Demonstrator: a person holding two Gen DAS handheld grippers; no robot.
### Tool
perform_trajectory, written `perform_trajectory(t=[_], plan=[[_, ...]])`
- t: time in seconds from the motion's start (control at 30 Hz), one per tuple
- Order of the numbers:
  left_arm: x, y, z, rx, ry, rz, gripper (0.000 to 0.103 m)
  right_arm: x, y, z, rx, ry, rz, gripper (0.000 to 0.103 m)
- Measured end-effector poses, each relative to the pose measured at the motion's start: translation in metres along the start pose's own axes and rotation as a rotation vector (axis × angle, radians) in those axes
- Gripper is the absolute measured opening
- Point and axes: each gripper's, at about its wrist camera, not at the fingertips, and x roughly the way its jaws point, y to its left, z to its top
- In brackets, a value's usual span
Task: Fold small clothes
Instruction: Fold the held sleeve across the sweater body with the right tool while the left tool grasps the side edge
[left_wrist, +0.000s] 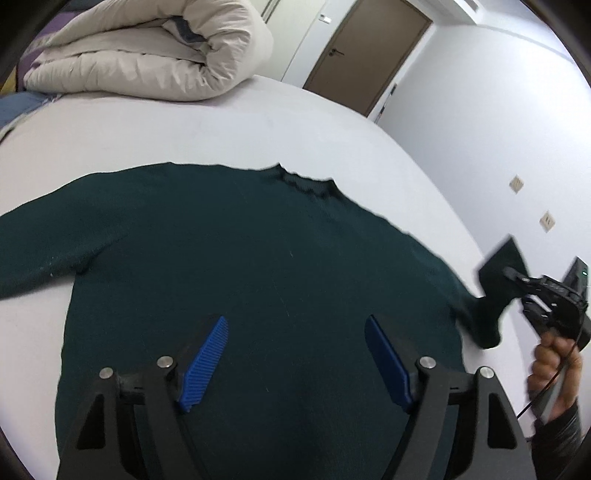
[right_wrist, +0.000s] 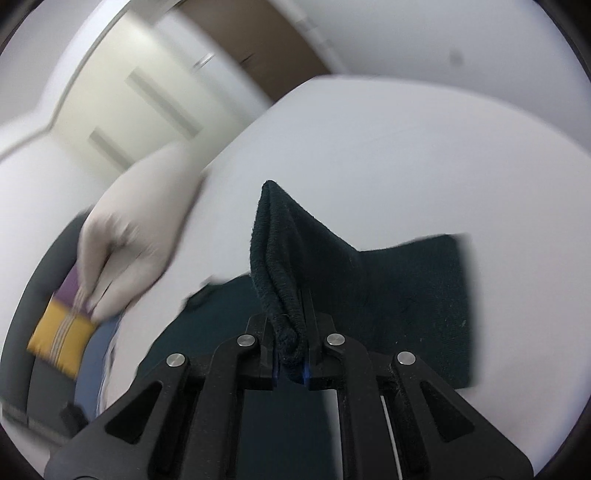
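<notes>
Sleeve fold on the dark green sweater (left_wrist: 258, 266)

It lies flat on the bed (left_wrist: 229, 136); your right tool (right_wrist: 291, 350) is clamped on the sleeve cuff (right_wrist: 280, 258), your left tool (left_wrist: 295, 362) hovers with fingers apart. Carry the cuff straight across the chest, keeping the fold line taut.

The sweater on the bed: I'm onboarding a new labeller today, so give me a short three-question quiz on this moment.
1. True or false: the left gripper is clamped on the sweater.
2. Multiple choice: what does the right gripper hold? A) the collar B) a sleeve cuff C) the rolled duvet
3. Fill in: beyond the sweater, on the white bed, lies a rolled, cream-coloured ____.

Key
1. False: its jaws stand wide apart above the sweater's body.
2. B: the sleeve end is pinched between shut jaws and lifted off the bed.
3. duvet
</notes>
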Motion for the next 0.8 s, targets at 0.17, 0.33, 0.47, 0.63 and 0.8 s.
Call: perform_trajectory(t=[0.17, 0.33, 0.47, 0.63, 0.8], plan=[[0.0, 0.023, 0.015, -0.06, -0.016, -0.055, 0.079, 0.099, 0.089, -0.058, -0.08, 0.162, 0.072, 0.007], [0.013, 0.039, 0.017, -0.112, 0.013, -0.105, 0.084, 0.164, 0.128, -0.177, -0.14, 0.298, 0.033, 0.011], [0.032, 0.039, 0.018, -0.136, 0.05, -0.128, 0.084, 0.184, 0.133, -0.23, -0.112, 0.317, 0.066, 0.045], [0.056, 0.021, 0.026, -0.122, 0.076, -0.157, 0.084, 0.131, 0.123, -0.226, -0.207, 0.25, 0.063, 0.051], [0.095, -0.002, 0.033, -0.088, 0.135, -0.152, 0.072, 0.059, 0.084, -0.192, -0.174, 0.179, 0.043, 0.051]])
